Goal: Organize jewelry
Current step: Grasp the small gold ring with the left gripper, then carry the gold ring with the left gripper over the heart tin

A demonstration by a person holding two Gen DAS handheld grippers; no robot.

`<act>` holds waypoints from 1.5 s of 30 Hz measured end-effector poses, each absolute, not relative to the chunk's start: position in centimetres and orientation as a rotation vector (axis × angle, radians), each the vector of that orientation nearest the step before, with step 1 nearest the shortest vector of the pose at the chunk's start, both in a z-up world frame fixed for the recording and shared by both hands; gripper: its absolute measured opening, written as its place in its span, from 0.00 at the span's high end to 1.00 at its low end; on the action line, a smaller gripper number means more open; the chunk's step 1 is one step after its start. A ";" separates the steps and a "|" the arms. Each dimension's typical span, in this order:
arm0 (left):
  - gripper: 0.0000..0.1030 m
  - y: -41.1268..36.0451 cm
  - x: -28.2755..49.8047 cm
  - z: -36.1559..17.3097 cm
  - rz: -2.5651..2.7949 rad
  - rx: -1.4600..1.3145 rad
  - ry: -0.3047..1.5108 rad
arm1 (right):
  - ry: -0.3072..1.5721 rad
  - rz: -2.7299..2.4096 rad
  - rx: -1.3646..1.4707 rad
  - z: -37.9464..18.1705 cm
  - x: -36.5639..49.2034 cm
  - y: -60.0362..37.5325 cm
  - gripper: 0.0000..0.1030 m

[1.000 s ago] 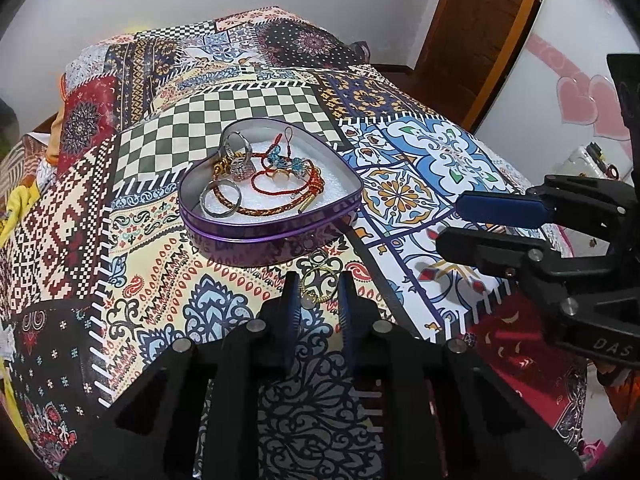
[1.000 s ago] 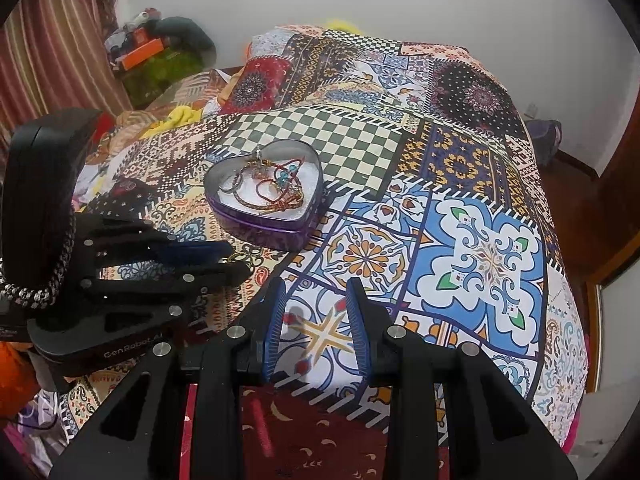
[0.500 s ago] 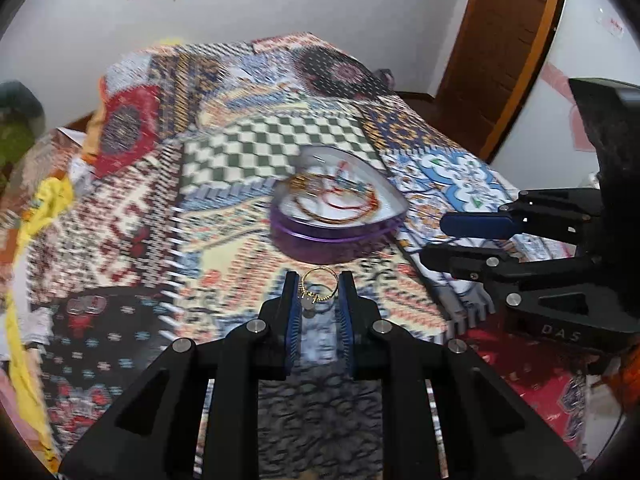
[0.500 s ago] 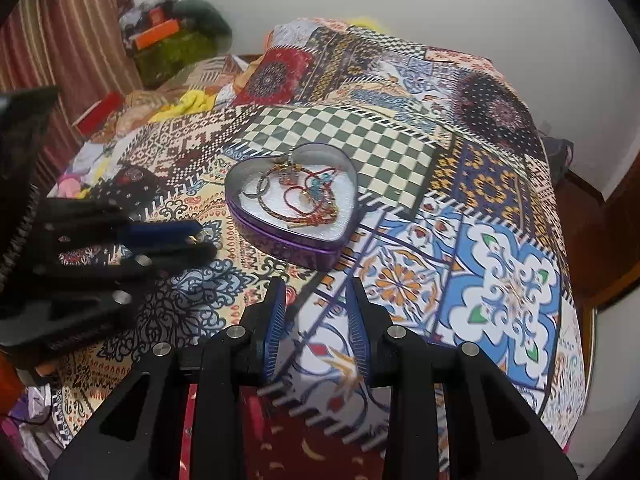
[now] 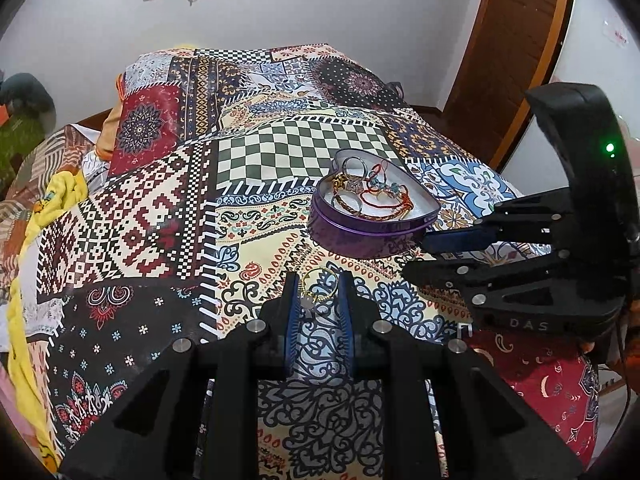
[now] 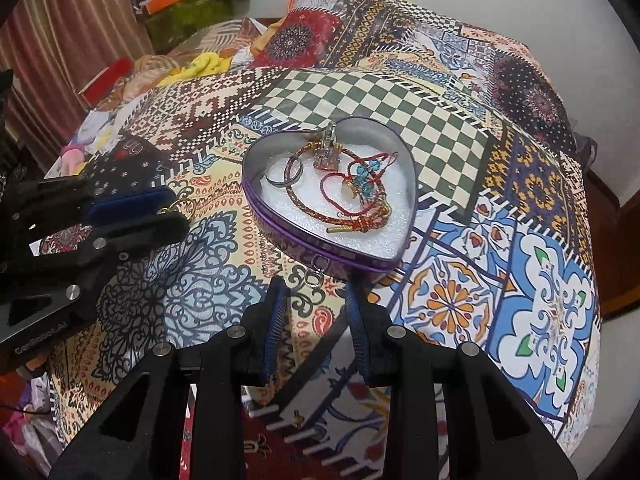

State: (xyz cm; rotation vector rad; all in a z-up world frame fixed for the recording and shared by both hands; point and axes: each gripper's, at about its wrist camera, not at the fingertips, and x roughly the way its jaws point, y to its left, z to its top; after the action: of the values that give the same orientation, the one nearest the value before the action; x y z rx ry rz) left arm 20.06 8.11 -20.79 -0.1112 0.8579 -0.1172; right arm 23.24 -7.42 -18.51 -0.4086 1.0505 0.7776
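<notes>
Left gripper (image 5: 318, 294) is clamped on a gold ring (image 5: 316, 282), low centre of the left view, above the quilt (image 5: 132, 216). The heart tin (image 5: 360, 236) sits just beyond, right of centre. Only the right view looks down into the tin: red cords (image 6: 352, 200), silver ring (image 6: 286, 176). Right gripper (image 6: 316, 300) stands apart, empty, at the tin's near wall.
</notes>
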 end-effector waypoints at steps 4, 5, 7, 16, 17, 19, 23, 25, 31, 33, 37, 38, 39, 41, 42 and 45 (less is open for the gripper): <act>0.83 8.3 20.0 -20.9 -0.119 -0.120 0.855 | 1.048 0.782 -0.425 -18.8 23.1 -6.9 0.78; 0.83 8.4 20.0 -20.9 -0.119 -0.121 0.854 | 1.047 0.783 -0.429 -18.8 23.1 -6.8 0.79; 0.83 8.4 20.1 -20.9 -0.118 -0.123 0.853 | 1.045 0.787 -0.435 -18.9 23.2 -6.6 0.83; 0.83 7.8 20.2 -20.6 -0.122 -0.109 0.852 | 1.038 0.795 -0.417 -18.9 23.3 -6.7 0.91; 0.83 7.7 20.2 -20.4 -0.123 -0.105 0.850 | 1.036 0.793 -0.412 -18.8 23.3 -6.8 0.91; 0.83 7.6 20.3 -20.1 -0.123 -0.098 0.844 | 1.025 0.792 -0.395 -18.4 23.2 -7.2 0.91; 0.83 7.3 20.5 -19.1 -0.122 -0.081 0.827 | 0.994 0.795 -0.344 -17.1 23.1 -8.1 0.91; 0.83 7.2 20.6 -18.7 -0.122 -0.077 0.819 | 0.968 0.788 -0.341 -16.4 22.9 -8.6 0.91; 0.83 7.0 21.5 -17.4 -0.126 -0.088 0.791 | 0.894 0.768 -0.296 -14.2 23.4 -9.5 0.91; 0.83 6.9 22.0 -17.1 -0.132 -0.095 0.785 | 0.870 0.761 -0.277 -13.4 23.8 -9.8 0.91; 0.83 6.5 22.8 -16.6 -0.144 -0.098 0.773 | 0.840 0.753 -0.254 -12.7 24.4 -10.0 0.91; 0.83 6.4 23.0 -16.5 -0.150 -0.097 0.770 | 0.836 0.753 -0.251 -12.6 24.5 -10.2 0.91; 0.83 6.3 23.2 -16.4 -0.154 -0.098 0.769 | 0.832 0.753 -0.246 -12.5 24.6 -10.2 0.91; 0.83 6.0 23.7 -16.4 -0.167 -0.100 0.772 | 0.826 0.751 -0.242 -12.6 24.9 -10.2 0.91; 0.83 5.9 24.0 -16.5 -0.171 -0.100 0.774 | 0.825 0.751 -0.244 -12.7 25.0 -10.1 0.91; 0.83 5.5 24.8 -16.9 -0.186 -0.102 0.787 | 0.834 0.753 -0.252 -13.4 25.5 -9.9 0.91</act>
State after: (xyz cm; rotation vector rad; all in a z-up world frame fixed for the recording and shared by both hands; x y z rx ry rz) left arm 24.77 5.49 -16.90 -0.1018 0.7873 -0.1859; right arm 25.47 -9.85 -13.37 -0.2522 0.8335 0.7529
